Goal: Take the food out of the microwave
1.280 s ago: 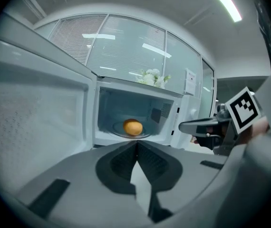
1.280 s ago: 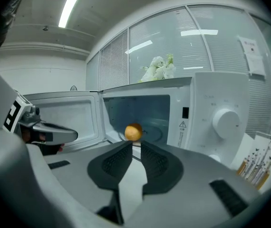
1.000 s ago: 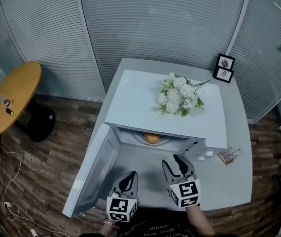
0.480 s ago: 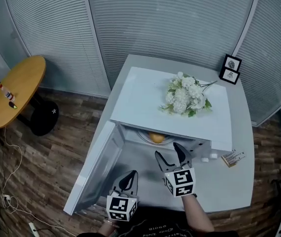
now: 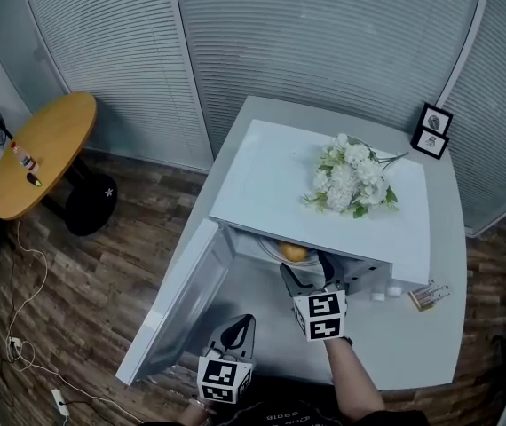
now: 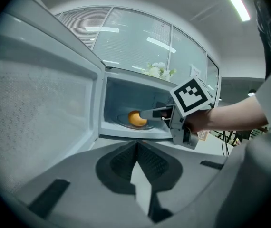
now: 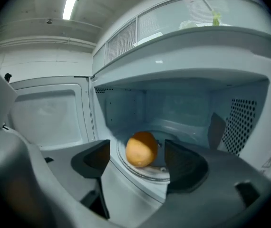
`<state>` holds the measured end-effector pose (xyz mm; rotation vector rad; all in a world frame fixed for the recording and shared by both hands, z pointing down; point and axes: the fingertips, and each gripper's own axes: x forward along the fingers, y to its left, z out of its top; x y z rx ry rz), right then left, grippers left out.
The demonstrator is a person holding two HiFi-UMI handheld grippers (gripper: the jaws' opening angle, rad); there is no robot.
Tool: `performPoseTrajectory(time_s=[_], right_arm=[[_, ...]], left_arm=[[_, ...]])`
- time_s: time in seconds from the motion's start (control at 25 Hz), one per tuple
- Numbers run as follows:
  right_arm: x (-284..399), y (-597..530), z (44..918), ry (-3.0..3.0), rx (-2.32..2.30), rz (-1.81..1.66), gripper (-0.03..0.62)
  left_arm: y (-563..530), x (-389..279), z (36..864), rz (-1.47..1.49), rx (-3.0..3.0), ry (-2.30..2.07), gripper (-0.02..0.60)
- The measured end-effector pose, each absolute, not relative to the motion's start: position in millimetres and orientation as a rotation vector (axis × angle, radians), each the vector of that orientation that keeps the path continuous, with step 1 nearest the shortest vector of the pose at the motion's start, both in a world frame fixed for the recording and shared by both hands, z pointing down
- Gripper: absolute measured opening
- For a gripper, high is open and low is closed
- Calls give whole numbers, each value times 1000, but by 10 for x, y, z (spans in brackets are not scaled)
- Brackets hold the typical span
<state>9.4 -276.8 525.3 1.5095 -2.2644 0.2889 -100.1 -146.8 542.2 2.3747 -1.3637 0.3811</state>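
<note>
Head view: the right claw point(image 5: 304, 272) has pushed from the near counter into the open microwave point(image 5: 271, 176), jaws opening, so the grab looks close. The left claw point(image 5: 240, 328) waits nearer.

Left gripper view: its jaws are closed, empty.

Right gripper view: the orange point(image 7: 141, 149) sits on the glass plate point(image 7: 147, 175), between the jaws, untouched.

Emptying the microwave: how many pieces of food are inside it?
1: a round orange fruit on the glass turntable inside the open white microwave. Part of the cavity floor is hidden, so more could be there.
</note>
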Motion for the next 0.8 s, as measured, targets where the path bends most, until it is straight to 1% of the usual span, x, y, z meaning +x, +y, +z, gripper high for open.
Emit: performPoseTrajectory(time_s=[0.4, 0.8], right_arm=[[69, -3020, 5467, -2212, 1508, 366, 345], [56, -3200, 5664, -2175, 1500, 524, 345]], left_arm=[[-1357, -918, 5545, 423, 2361, -1314, 8], [-1288, -1047, 5668, 455, 2315, -1321, 8]])
